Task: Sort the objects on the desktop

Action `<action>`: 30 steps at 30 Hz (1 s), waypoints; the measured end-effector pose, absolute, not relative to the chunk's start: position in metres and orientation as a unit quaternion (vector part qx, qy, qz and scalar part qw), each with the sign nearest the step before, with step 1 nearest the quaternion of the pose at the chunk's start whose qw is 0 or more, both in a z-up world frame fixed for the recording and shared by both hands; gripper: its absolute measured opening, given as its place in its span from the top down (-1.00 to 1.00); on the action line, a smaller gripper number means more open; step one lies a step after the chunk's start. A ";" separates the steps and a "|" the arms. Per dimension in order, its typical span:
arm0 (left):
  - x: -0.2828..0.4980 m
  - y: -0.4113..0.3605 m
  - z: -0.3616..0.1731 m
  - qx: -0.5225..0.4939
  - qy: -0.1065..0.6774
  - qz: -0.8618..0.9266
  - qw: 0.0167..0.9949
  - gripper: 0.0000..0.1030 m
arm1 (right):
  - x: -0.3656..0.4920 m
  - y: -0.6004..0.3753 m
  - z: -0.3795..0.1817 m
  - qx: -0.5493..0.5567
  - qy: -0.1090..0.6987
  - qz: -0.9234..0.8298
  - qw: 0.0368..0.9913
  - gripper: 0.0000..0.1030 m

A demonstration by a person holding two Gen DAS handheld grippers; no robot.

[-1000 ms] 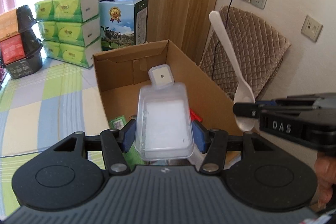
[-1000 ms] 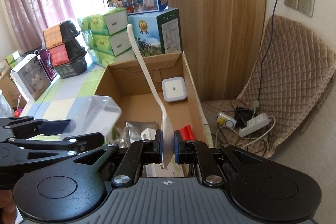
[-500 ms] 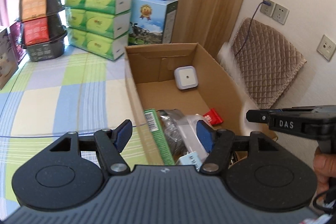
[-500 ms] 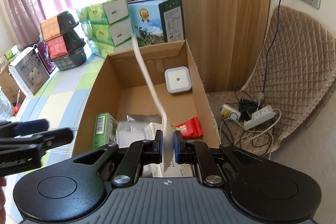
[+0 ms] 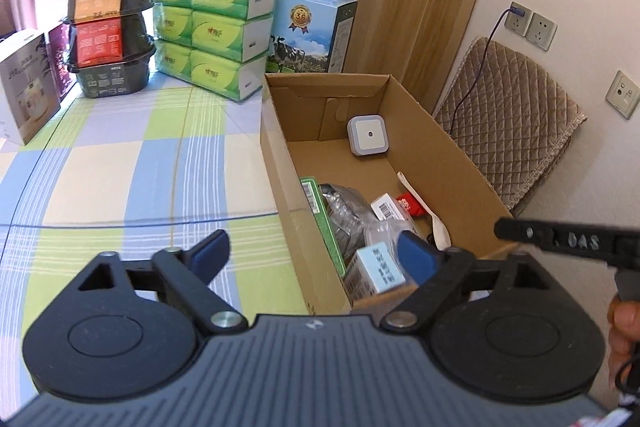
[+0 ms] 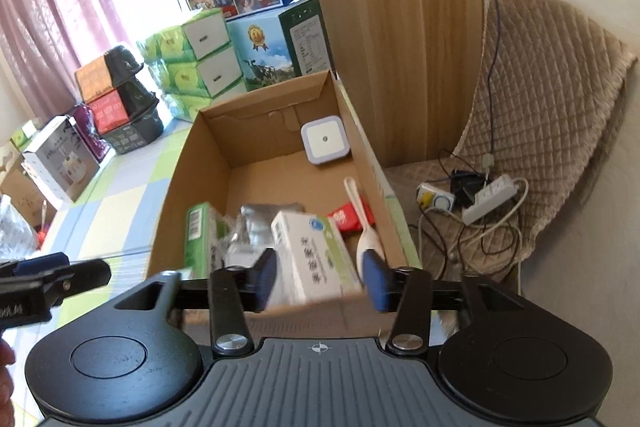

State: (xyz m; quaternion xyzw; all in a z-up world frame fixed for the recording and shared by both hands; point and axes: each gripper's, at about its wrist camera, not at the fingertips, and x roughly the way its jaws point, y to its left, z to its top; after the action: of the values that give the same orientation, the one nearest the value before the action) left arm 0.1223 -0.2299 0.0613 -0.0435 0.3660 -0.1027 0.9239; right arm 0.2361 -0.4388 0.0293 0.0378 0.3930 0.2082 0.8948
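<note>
An open cardboard box (image 5: 452, 151) (image 6: 188, 167) stands on the checked tablecloth at the table's right edge. Inside lie a white plastic spoon (image 5: 424, 211) (image 6: 362, 223), a white square night light (image 5: 367, 135) (image 6: 325, 140), a green carton (image 5: 320, 211) (image 6: 202, 231), a white medicine box (image 6: 312, 259), a red sachet (image 6: 346, 219) and a silver pouch (image 5: 344, 211). My left gripper (image 5: 316, 251) is open above the box's near left wall, holding nothing. My right gripper (image 6: 320, 275) is open over the near end of the box, also holding nothing.
Green tissue packs (image 5: 212, 31), milk cartons (image 5: 310, 35) and stacked black noodle bowls (image 5: 108, 35) line the table's far side. A white box (image 5: 24, 83) stands at the left. A quilted chair (image 6: 552, 115) with a power strip (image 6: 488, 203) and cables sits to the right.
My left gripper let go of the clear plastic container and opened wide. My right gripper opened and the white spoon dropped into the box. Both grippers drew back from the box.
</note>
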 end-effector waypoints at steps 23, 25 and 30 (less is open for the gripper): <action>0.029 -0.216 0.084 -0.065 0.365 -0.060 0.927 -0.98 | 0.117 -0.459 0.053 0.005 0.361 0.207 0.910 -0.96; 0.026 -0.215 0.086 -0.070 0.369 -0.053 0.925 -0.98 | 0.114 -0.460 0.053 0.007 0.362 0.207 0.909 -0.96; 0.019 -0.215 0.089 -0.068 0.366 -0.042 0.927 -0.98 | 0.108 -0.458 0.054 0.005 0.360 0.210 0.909 -0.96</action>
State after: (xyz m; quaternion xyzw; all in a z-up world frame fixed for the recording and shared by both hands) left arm 0.0192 -0.2154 0.0887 -0.0682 0.3659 -0.0420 0.9272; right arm 0.1080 -0.4581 0.0545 0.0046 0.3601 0.2105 0.9089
